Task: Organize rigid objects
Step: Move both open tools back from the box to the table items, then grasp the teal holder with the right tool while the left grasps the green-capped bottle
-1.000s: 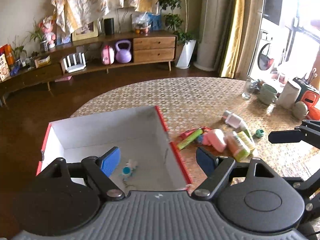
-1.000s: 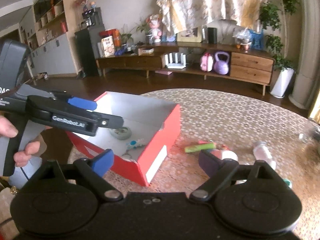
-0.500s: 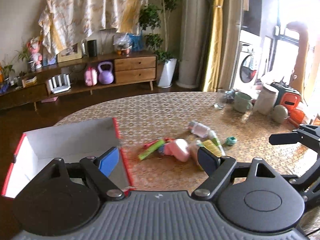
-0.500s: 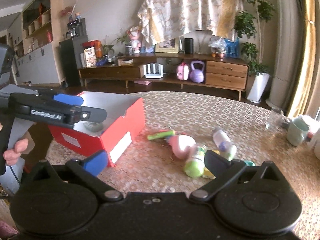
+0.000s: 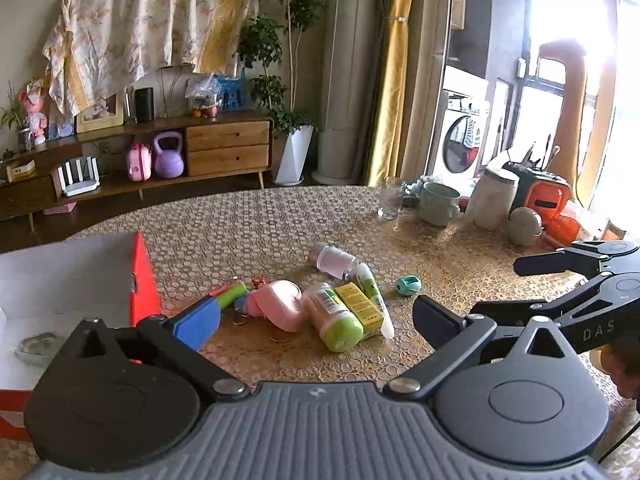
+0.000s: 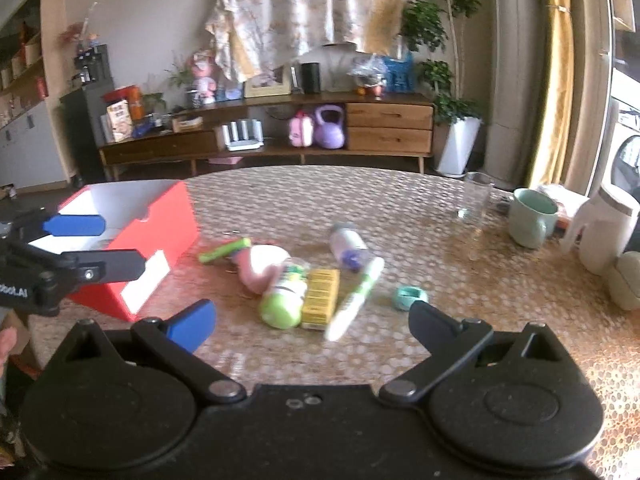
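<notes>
Leftmost, red box (image 6: 160, 236) with white inside, stiff card, open top, parked at the table edge, presumably as the drop spot; a pale roll of tape (image 5: 38, 346) already lies on its floor. Left gripper (image 5: 316, 316) hangs just past the box's right wall, fingers spread wide, nothing between them, pointed at the pile. Blue pad (image 5: 198, 322) on one finger, black on the other.

Next, the pile, all lying flat on the patterned tablecloth (image 5: 260, 220) and bunched close: green marker (image 6: 226, 250), pink curved plastic piece (image 5: 280, 308) touching the green-capped bottle (image 5: 332, 318), then the yellow carton (image 6: 320, 298), boxy and printed, then a white-green tube (image 6: 356, 300) slanting across. Clear round bottle (image 5: 332, 258) sits just behind. Small teal cap (image 6: 408, 296) apart to the right. Hard, smooth, mostly cylinders, likely to roll.

Right gripper (image 6: 312, 324) hovers near the tube and carton, also spread, empty, probably lining up a pick.

Far right: glass (image 6: 474, 198), mint mug (image 6: 532, 218), white jug (image 6: 604, 228), well apart, likely not part of this.
</notes>
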The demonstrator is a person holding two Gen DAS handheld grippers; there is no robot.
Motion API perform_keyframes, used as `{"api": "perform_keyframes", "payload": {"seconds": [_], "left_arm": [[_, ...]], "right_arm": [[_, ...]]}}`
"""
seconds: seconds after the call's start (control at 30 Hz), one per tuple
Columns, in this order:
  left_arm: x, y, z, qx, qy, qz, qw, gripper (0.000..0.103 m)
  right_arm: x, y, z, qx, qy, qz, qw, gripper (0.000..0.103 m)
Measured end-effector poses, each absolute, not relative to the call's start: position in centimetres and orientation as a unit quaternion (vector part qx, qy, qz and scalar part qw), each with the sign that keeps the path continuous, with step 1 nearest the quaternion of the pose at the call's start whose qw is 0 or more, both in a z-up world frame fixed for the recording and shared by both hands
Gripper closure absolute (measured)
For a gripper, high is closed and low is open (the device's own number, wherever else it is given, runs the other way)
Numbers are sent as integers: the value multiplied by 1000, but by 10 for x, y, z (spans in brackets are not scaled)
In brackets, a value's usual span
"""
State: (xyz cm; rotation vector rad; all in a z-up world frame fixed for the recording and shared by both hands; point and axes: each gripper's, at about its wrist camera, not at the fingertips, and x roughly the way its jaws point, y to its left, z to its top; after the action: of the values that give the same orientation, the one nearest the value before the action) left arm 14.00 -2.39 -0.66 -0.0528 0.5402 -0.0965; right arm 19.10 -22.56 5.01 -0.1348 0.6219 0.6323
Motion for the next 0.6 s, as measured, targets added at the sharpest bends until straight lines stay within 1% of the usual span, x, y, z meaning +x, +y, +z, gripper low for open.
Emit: {"api": "perform_keyframes", "payload": {"seconds": [0.43, 0.6], "left_arm": [[197, -46, -55, -33, 305, -21, 952, 0], [218, -49, -72, -33, 318, -12, 947, 0]], "right_arm": [[248, -236, 11, -57, 316, 271, 908, 1], [275, -231, -7, -62, 333, 260, 904, 4]]}}
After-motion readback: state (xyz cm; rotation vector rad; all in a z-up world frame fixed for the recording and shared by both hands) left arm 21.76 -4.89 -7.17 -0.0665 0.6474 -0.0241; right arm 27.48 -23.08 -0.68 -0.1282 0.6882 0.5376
